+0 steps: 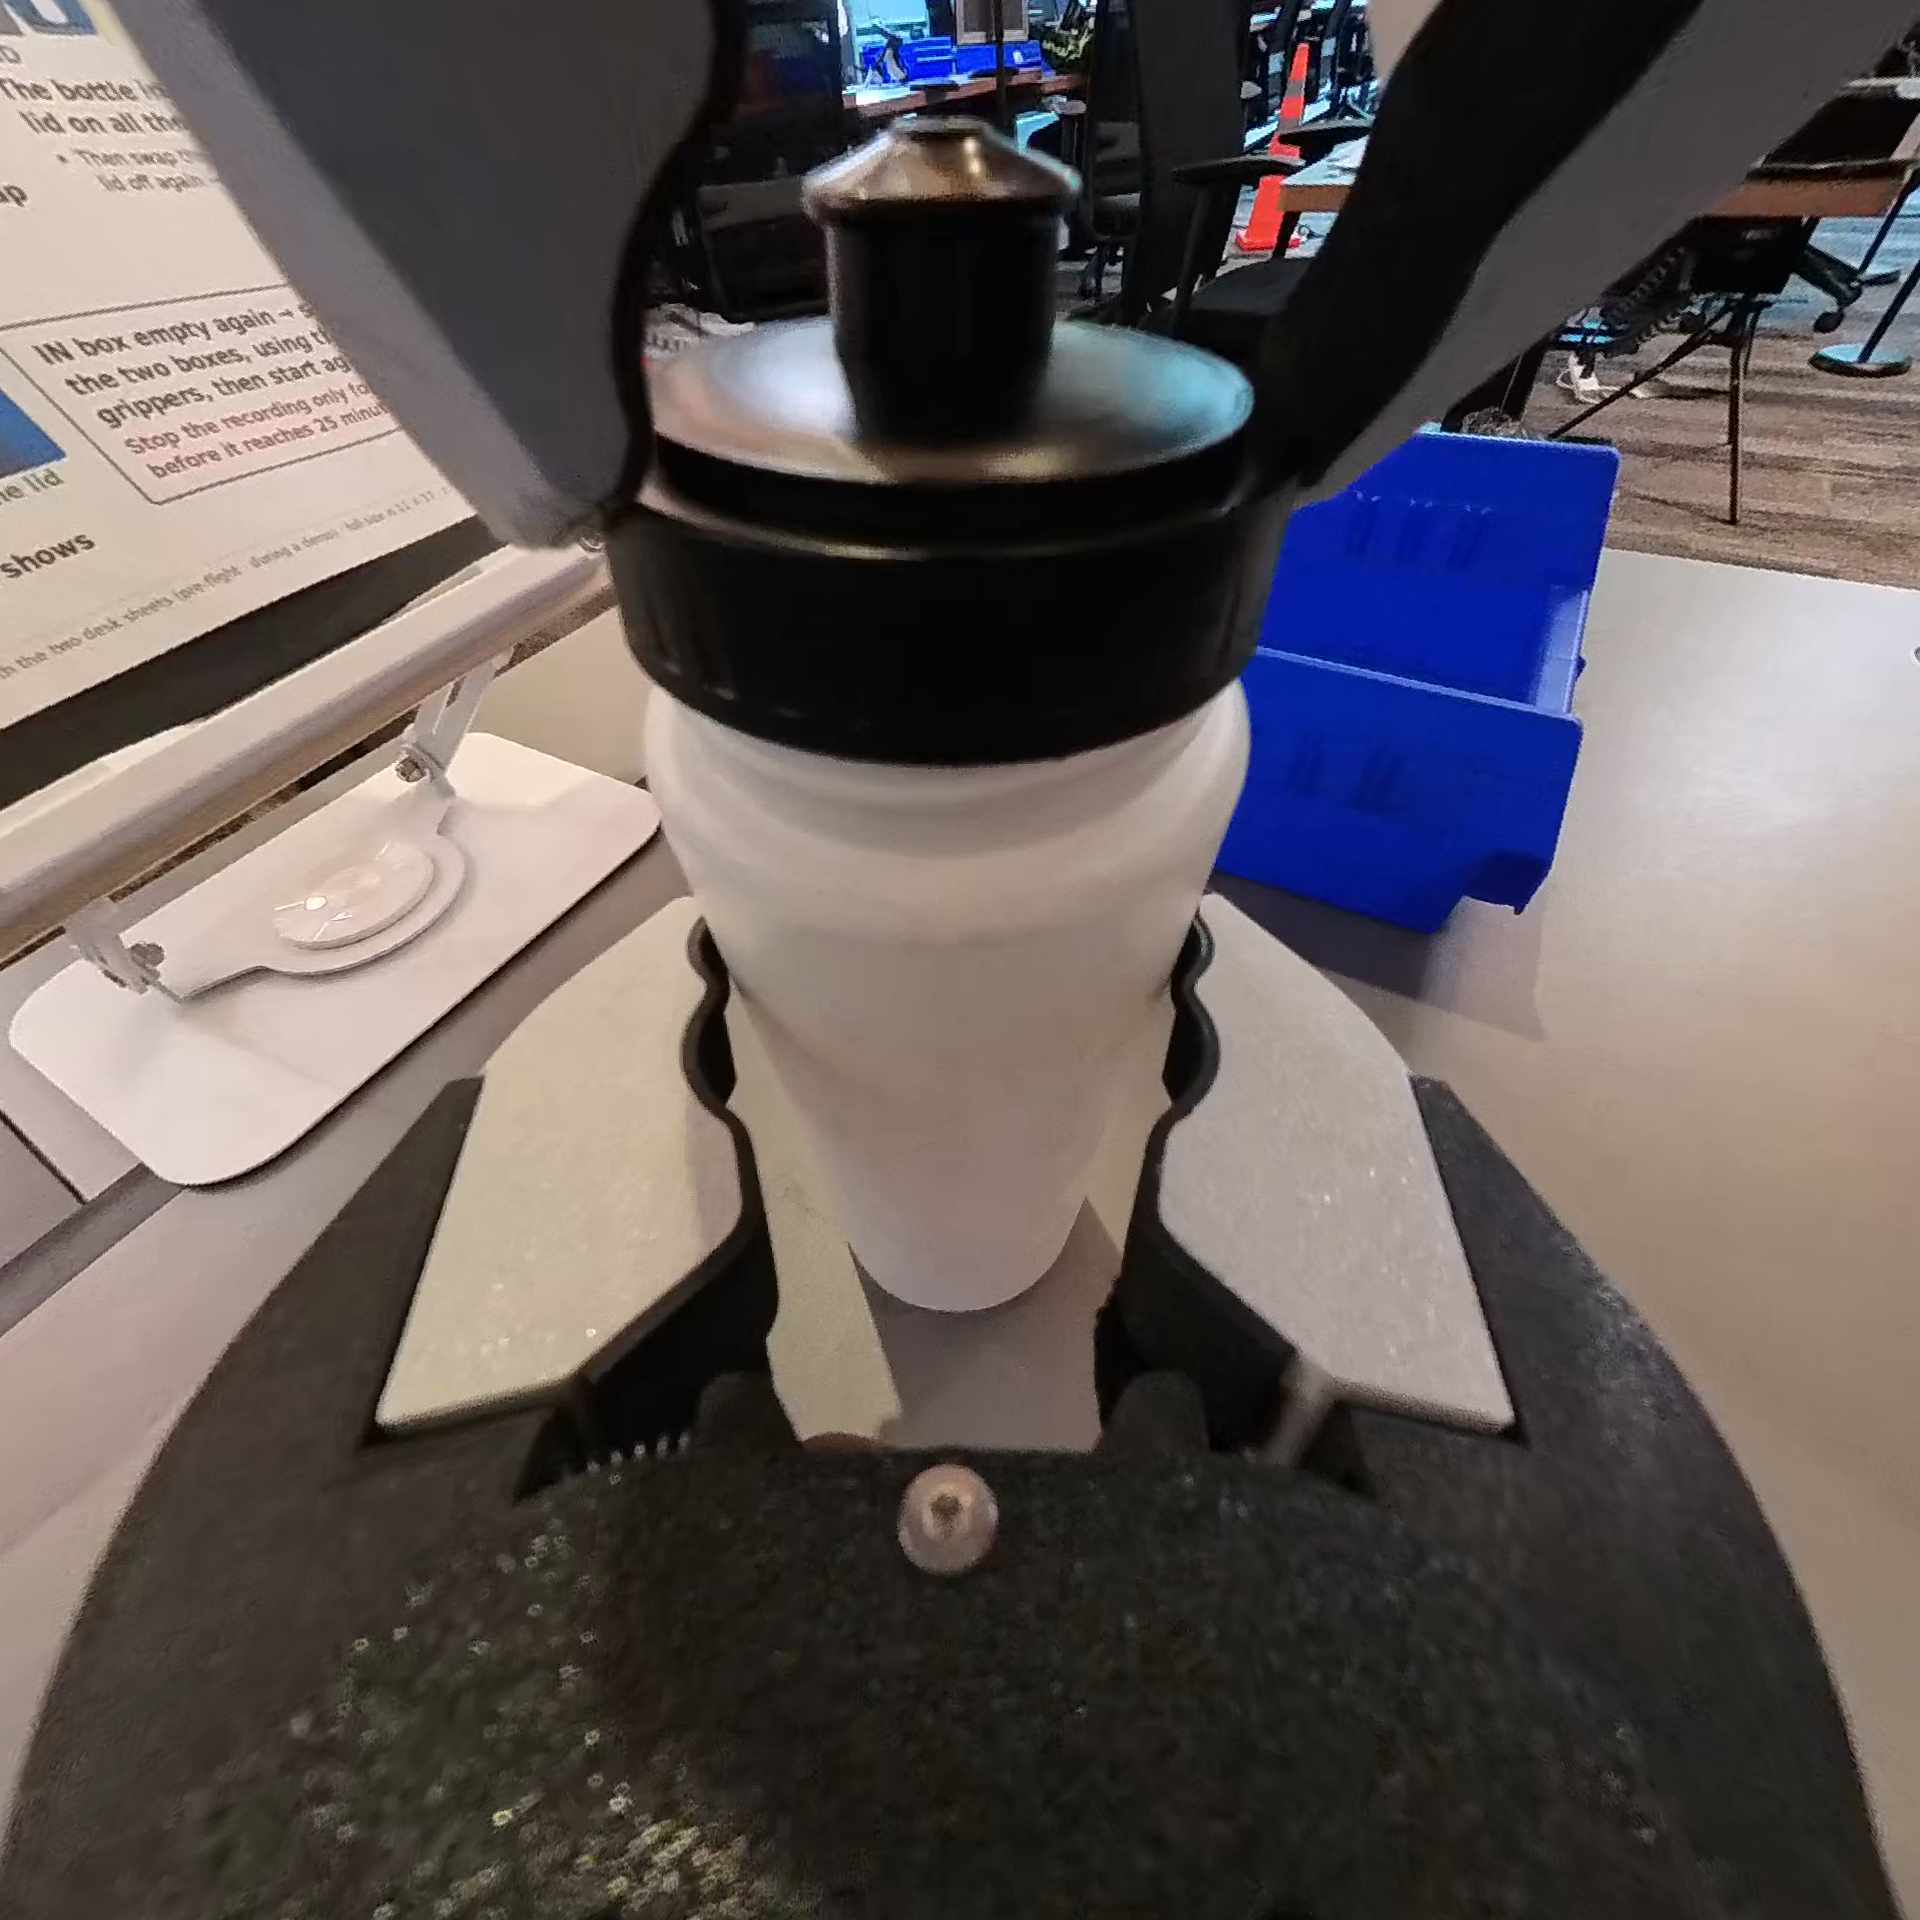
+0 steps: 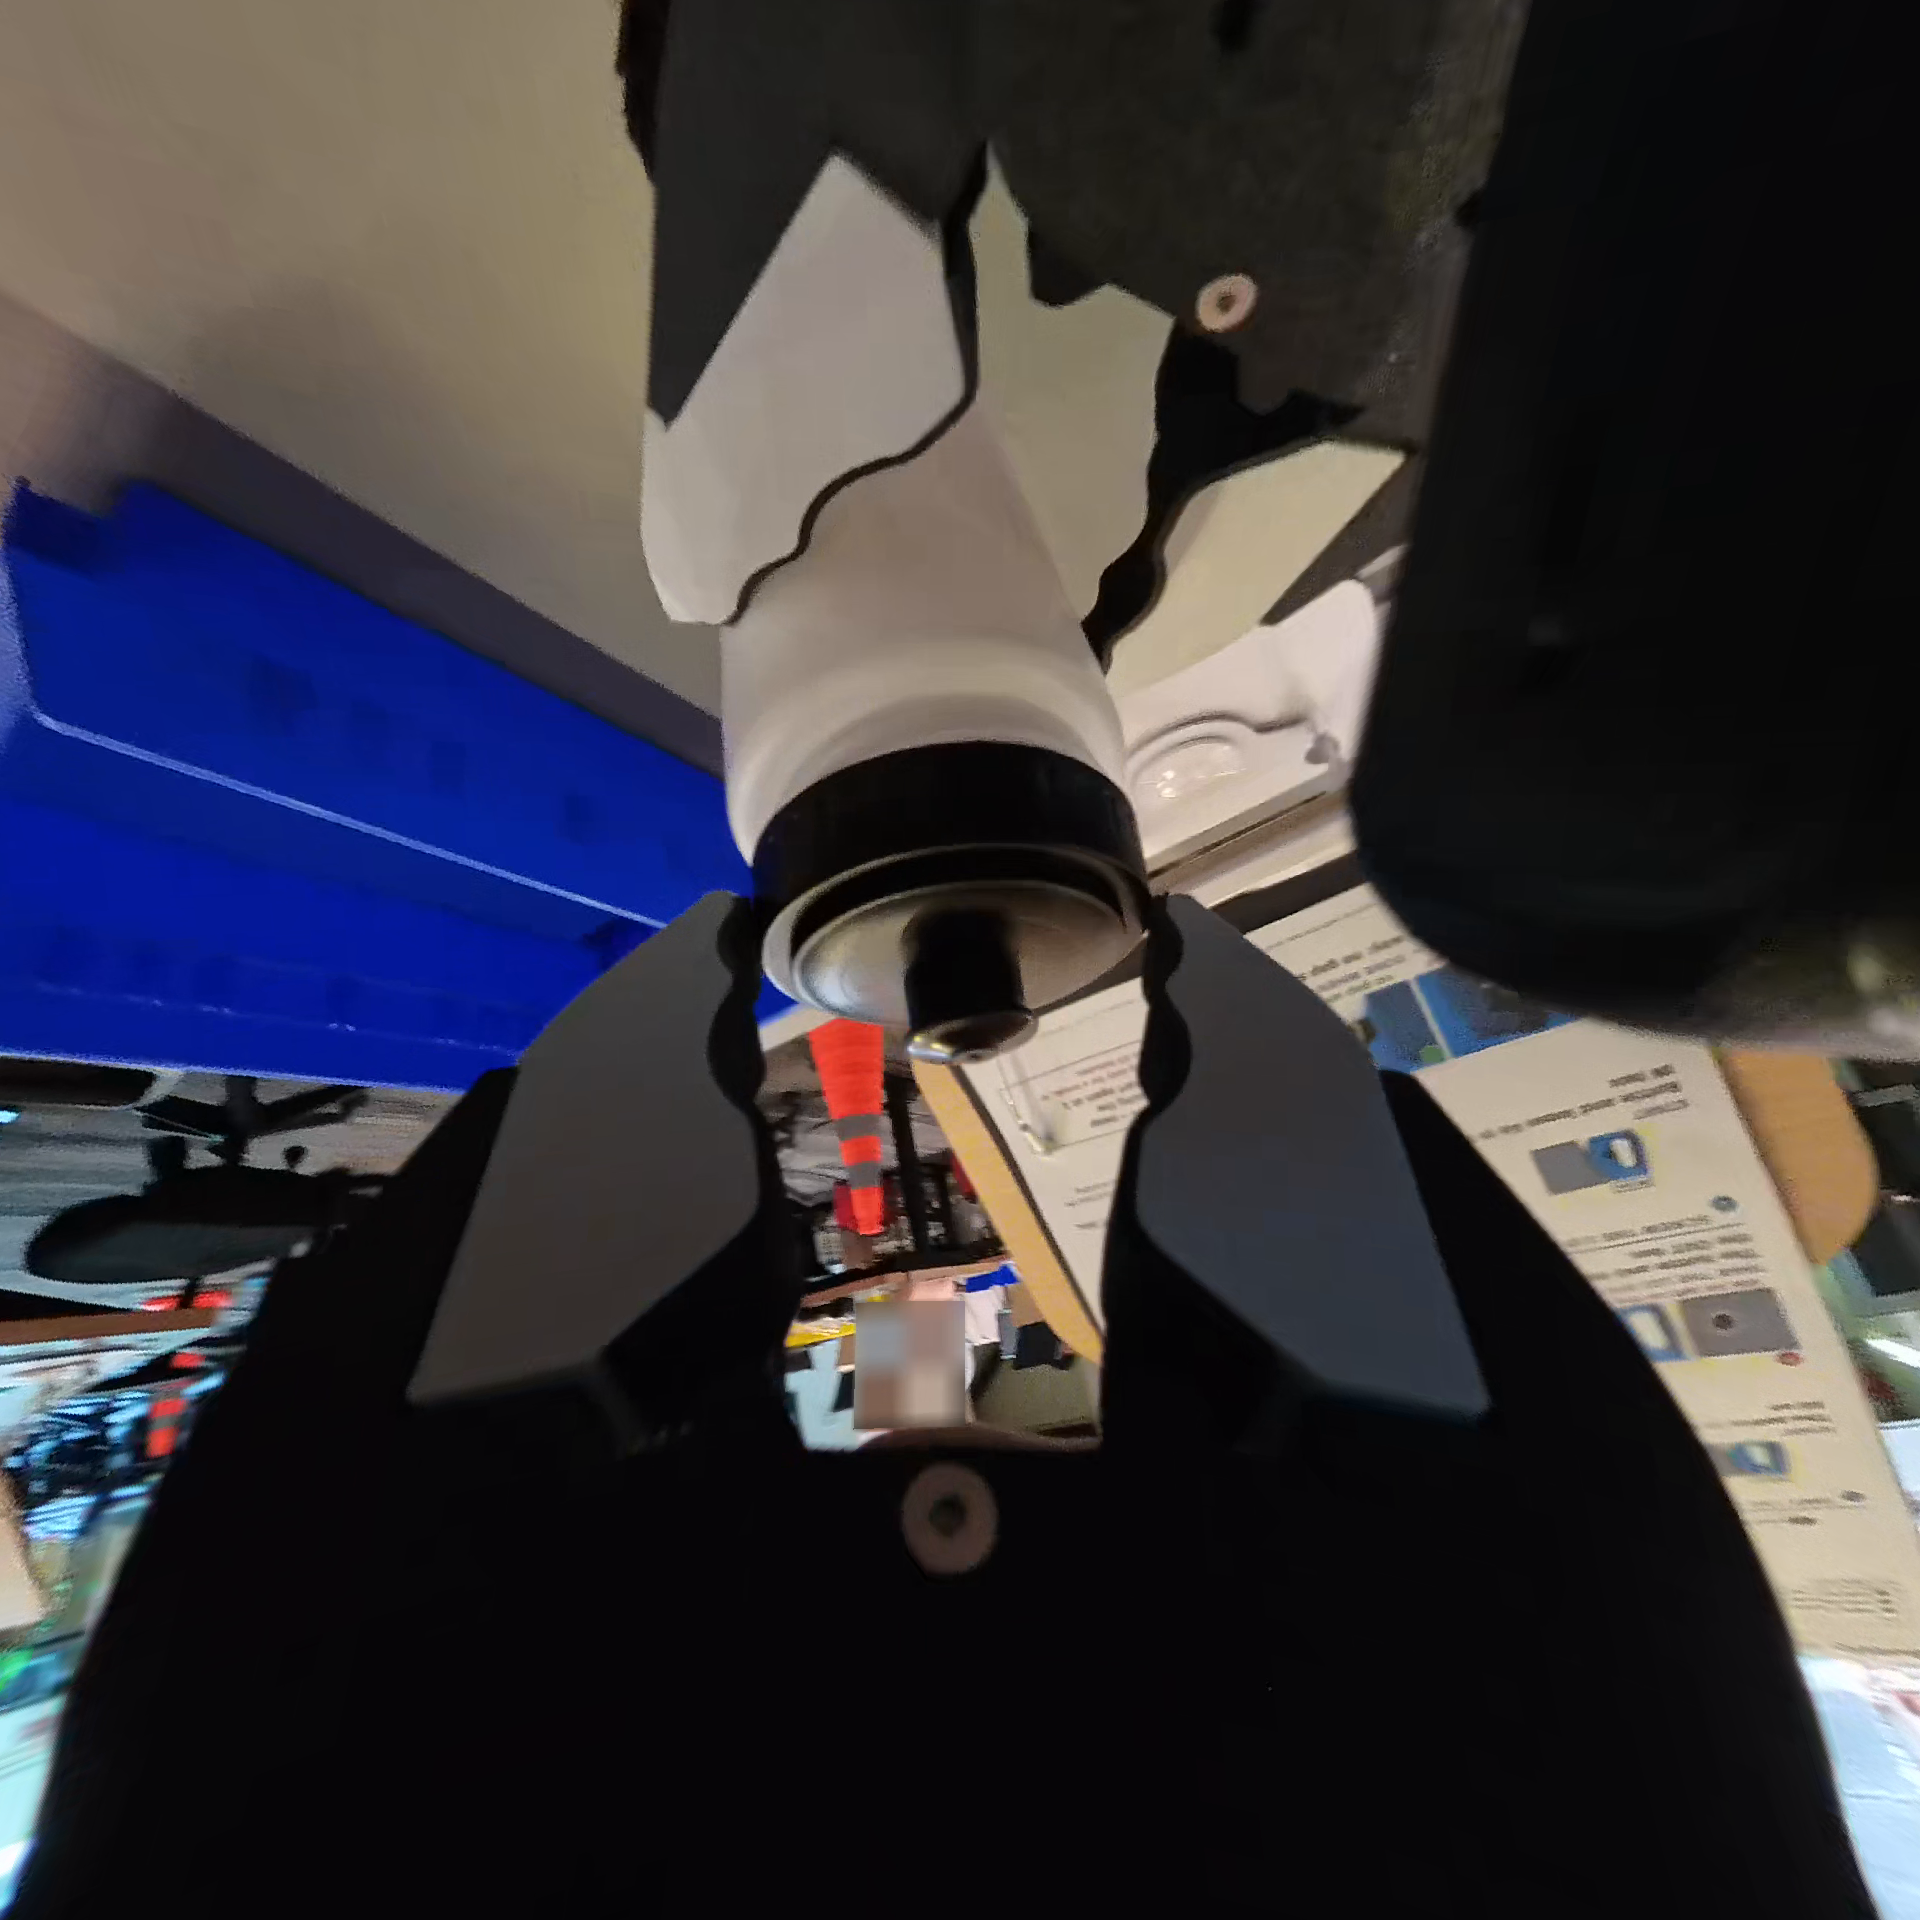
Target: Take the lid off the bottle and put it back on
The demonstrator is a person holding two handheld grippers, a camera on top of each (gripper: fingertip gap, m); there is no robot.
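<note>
1. Black wavy pads (image 1: 709, 1023) of the left gripper (image 1: 951, 1023) press on both sides of the white bottle (image 1: 945, 935), holding it around its lower body.
2. The right gripper (image 2: 948, 940) has its fingertips (image 2: 734, 966) at opposite edges of the black lid (image 2: 940, 821), closed on its rim; in the left wrist view its fingers come down to the lid (image 1: 935, 623) from above.
3. The lid sits on the bottle's neck, its black spout (image 1: 940, 281) pointing up between the right fingers.
4. Just beside the bottle stands a blue bin (image 1: 1423, 686) on the grey table (image 1: 1714, 935).
5. On the other side a printed sheet (image 1: 156, 364) leans on a white stand (image 1: 312, 966).
</note>
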